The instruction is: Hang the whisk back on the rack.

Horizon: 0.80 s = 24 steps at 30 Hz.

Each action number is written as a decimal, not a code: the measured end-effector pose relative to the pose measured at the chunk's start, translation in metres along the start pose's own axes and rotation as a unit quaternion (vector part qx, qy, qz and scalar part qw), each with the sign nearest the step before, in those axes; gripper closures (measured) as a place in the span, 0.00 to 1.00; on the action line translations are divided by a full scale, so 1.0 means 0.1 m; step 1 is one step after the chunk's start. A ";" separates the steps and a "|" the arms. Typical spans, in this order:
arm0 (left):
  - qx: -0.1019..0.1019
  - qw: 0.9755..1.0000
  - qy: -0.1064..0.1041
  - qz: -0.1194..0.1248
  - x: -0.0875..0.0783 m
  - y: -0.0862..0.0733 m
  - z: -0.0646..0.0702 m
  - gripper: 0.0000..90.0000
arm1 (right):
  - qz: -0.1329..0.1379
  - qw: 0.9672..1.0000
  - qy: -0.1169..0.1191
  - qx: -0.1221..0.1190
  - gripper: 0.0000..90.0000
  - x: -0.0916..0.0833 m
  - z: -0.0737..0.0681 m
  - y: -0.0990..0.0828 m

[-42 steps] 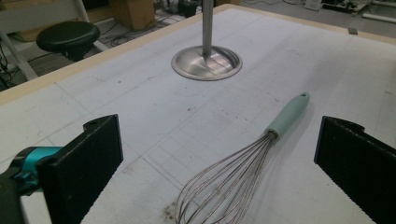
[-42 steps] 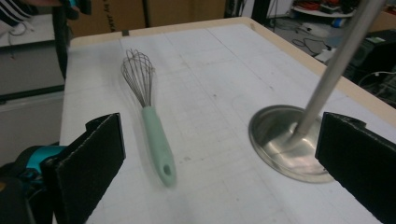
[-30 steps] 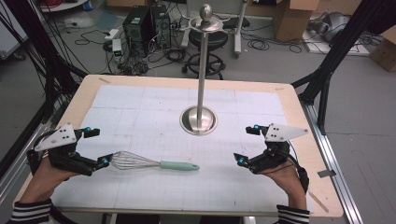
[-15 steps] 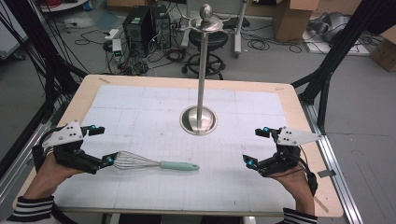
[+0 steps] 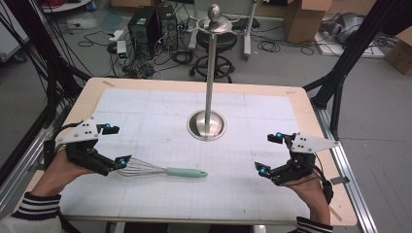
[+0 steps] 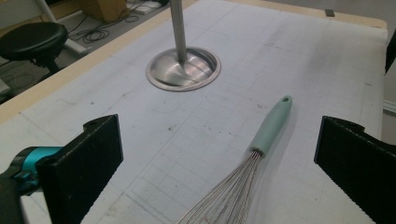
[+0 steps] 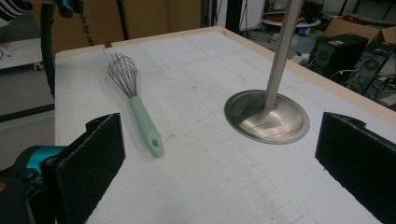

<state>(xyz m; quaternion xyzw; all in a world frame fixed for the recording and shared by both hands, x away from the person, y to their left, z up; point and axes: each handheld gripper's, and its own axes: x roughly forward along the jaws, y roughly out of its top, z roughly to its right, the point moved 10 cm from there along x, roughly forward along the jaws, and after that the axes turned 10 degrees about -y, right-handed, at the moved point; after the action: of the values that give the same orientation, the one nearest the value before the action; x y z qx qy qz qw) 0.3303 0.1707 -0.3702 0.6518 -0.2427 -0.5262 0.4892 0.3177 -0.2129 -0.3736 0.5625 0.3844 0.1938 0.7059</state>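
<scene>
Table: wooden top under a white gridded mat, carrying the stand and the whisk.
Stand: tall steel pole on a round dish base at the middle of the mat, with hooks around a knob at its top; nothing hangs on it.
Whisk: lies flat on the near left part of the mat, wire head toward the left gripper, mint-green handle pointing toward the right one; well apart from the stand base.
Step in hand: the approach, as I judge it; the whisk is not yet gripped, and hanging it on the stand looks like the likely aim.
Next move: bring the left jaws down around the wire head or the neck, close and lift. The hole at the handle's end would then have to meet a hook.
Left gripper: spread wide, holding nothing; its lower jaw is at the wire loops, touching or just short, I cannot tell.
Right gripper: spread wide, empty, hovering over the right side, well apart from whisk and stand.
</scene>
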 end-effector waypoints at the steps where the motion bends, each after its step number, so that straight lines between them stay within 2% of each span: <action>1: -0.002 1.000 -0.002 -0.001 0.02 0.01 0.00 0.02 | 0.001 1.000 -0.001 -0.001 0.00 0.00 0.00 0.00; 8: 0.003 1.000 -0.020 -0.016 0.14 0.08 0.00 0.02 | -0.004 1.000 0.003 -0.002 0.01 0.01 -0.02 -0.02; 12: 0.015 0.999 -0.037 -0.029 0.21 0.16 0.04 0.02 | -0.007 1.000 0.006 -0.003 0.01 0.01 -0.03 -0.02; 16: 0.046 0.996 -0.054 -0.060 0.31 0.18 0.08 0.02 | -0.011 1.000 0.008 0.000 0.01 0.01 -0.04 -0.03; 21: 0.053 0.991 -0.077 -0.098 0.46 0.15 0.13 0.02 | -0.016 1.000 0.010 0.001 0.00 0.03 -0.05 -0.04; 23: 0.068 0.988 -0.078 -0.117 0.54 0.12 0.11 0.02 | -0.016 1.000 0.012 0.001 0.01 0.04 -0.06 -0.04; 24: 0.066 0.987 -0.080 -0.125 0.56 0.11 0.11 0.02 | -0.016 1.000 0.013 0.000 0.01 0.05 -0.06 -0.04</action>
<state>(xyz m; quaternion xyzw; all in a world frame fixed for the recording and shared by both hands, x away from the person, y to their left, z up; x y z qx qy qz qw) 0.3411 0.1156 -0.3857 0.6639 -0.2316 -0.6166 0.3541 0.3152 -0.2070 -0.3796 0.5540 0.4026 0.1896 0.7036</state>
